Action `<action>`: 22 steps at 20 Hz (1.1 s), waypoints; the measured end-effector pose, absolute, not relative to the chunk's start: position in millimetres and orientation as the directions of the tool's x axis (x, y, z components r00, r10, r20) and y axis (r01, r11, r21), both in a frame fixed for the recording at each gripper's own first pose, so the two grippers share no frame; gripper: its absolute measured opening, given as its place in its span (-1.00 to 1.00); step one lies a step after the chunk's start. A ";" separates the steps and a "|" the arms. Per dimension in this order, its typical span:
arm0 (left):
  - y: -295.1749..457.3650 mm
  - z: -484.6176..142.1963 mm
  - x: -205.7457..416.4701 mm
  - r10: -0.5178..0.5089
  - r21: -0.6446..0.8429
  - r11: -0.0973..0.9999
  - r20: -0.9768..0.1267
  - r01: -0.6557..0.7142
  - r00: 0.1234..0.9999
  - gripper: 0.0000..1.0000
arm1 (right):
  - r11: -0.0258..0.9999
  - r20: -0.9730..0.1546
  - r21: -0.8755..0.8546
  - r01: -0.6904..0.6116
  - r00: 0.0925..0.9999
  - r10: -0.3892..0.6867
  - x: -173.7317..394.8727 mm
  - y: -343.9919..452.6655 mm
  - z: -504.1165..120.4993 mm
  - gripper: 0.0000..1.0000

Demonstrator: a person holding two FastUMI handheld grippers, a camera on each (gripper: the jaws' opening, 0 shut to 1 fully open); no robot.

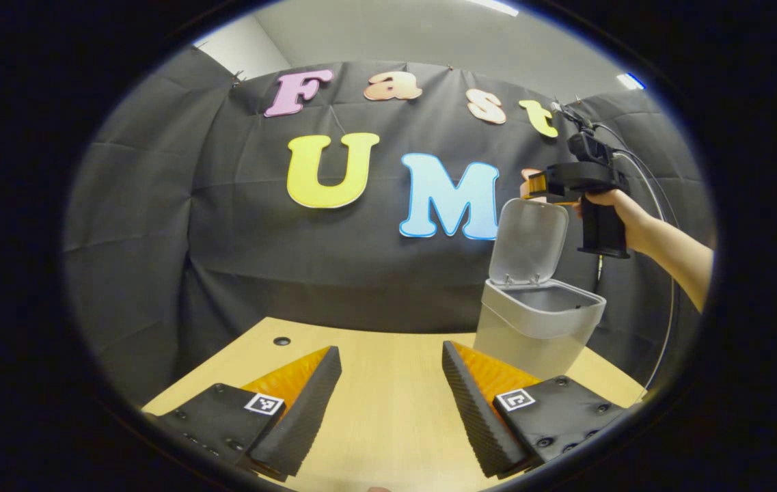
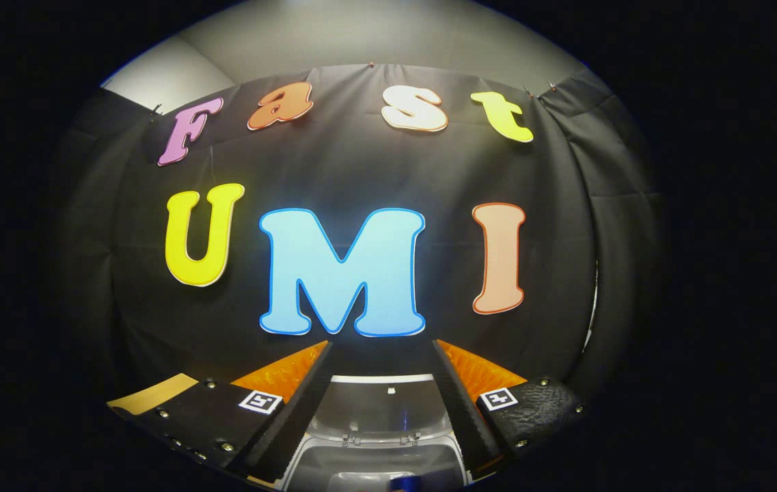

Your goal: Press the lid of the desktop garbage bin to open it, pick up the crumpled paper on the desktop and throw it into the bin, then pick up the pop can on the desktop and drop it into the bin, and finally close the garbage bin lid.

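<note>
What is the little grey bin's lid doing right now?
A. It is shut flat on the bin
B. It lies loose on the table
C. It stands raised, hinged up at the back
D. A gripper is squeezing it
C: in the left gripper view the lid stands up from its hinge at the back of the bin, whose mouth is open, while the right gripper hangs by the lid's top edge.
</note>
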State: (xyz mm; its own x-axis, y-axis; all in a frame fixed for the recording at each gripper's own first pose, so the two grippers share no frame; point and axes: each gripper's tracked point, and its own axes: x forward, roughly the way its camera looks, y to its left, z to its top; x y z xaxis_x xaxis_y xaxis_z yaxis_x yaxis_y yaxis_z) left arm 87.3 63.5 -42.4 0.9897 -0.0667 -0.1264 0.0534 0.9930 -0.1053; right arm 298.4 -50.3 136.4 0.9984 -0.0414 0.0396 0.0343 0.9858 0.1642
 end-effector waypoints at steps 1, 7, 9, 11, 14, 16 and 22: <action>62.7 -41.0 81.0 -0.065 -0.105 0.993 -0.125 0.052 0.990 0.94 | 0.985 0.046 0.167 0.033 0.998 -0.041 294.8 -50.7 135.7 0.80; 59.3 -39.5 62.1 -0.051 -0.105 0.994 -0.116 0.039 0.992 0.94 | 0.986 0.060 0.167 0.018 0.998 -0.029 268.4 -48.2 125.1 0.80; 58.1 -36.8 57.0 -0.047 -0.103 0.994 -0.112 0.035 0.993 0.97 | 0.985 0.057 0.171 0.013 0.998 -0.023 261.3 -47.6 120.6 0.80; 53.6 -35.6 53.1 -0.051 -0.108 0.993 -0.110 0.039 0.993 0.97 | 0.986 0.051 0.168 0.009 0.999 -0.018 254.3 -46.3 117.1 0.80; 50.3 -32.8 46.3 -0.047 -0.104 0.994 -0.102 0.037 0.994 0.94 | 0.985 0.047 0.173 0.010 0.999 -0.018 245.3 -45.2 110.3 0.80; 49.0 -33.7 42.5 -0.046 -0.107 0.994 -0.105 0.034 0.993 0.95 | 0.985 0.043 0.174 0.011 0.999 -0.019 238.2 -43.4 103.6 0.80; 52.1 -32.7 35.1 -0.036 -0.103 0.994 -0.105 0.025 0.994 0.97 | 0.985 -0.068 0.171 0.016 0.998 -0.004 221.8 -35.8 54.9 0.80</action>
